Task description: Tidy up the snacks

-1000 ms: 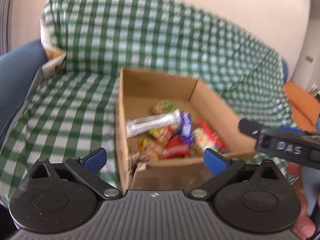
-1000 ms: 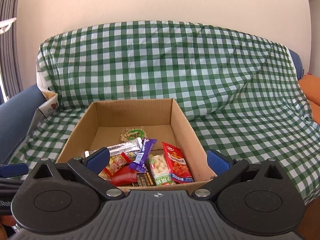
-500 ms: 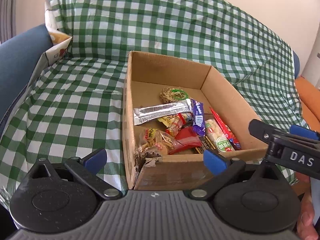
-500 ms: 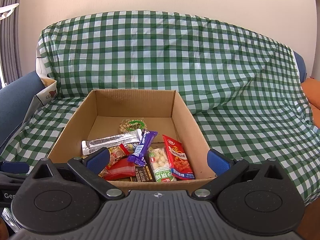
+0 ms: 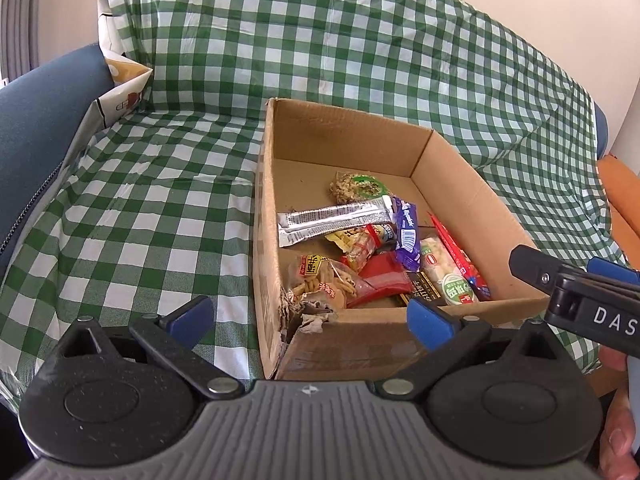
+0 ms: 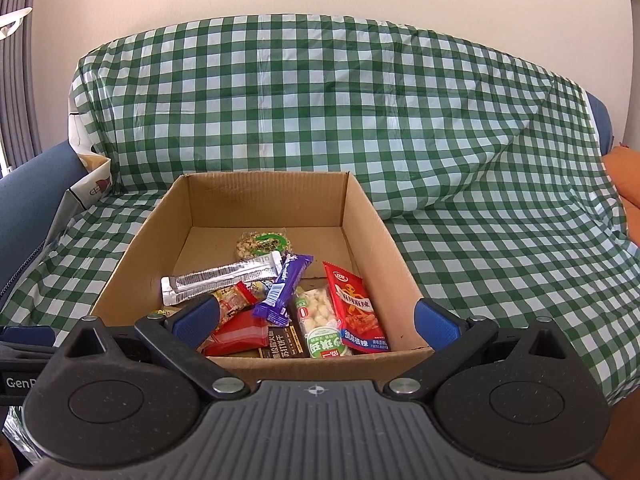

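An open cardboard box (image 6: 376, 232) stands on a sofa covered with green checked cloth; it also shows in the left wrist view (image 5: 264, 240). Inside lie several snack packets: a silver bar (image 6: 220, 278), a purple bar (image 6: 286, 286), a red chip bag (image 6: 354, 306), a round nut cake (image 6: 264, 242), a red packet (image 6: 238, 334). My left gripper (image 5: 308, 316) is open and empty in front of the box's near left corner. My right gripper (image 6: 316, 320) is open and empty, just before the box's near wall.
A blue armrest (image 5: 36, 120) with a white paper bag (image 5: 120, 92) against it is at the left. An orange cushion (image 6: 624, 176) is at the right. The checked seat (image 5: 140, 220) lies open left of the box.
Both grippers have moved closer to the box and look down into it more. The left view has steadied from blur. Both stay open.
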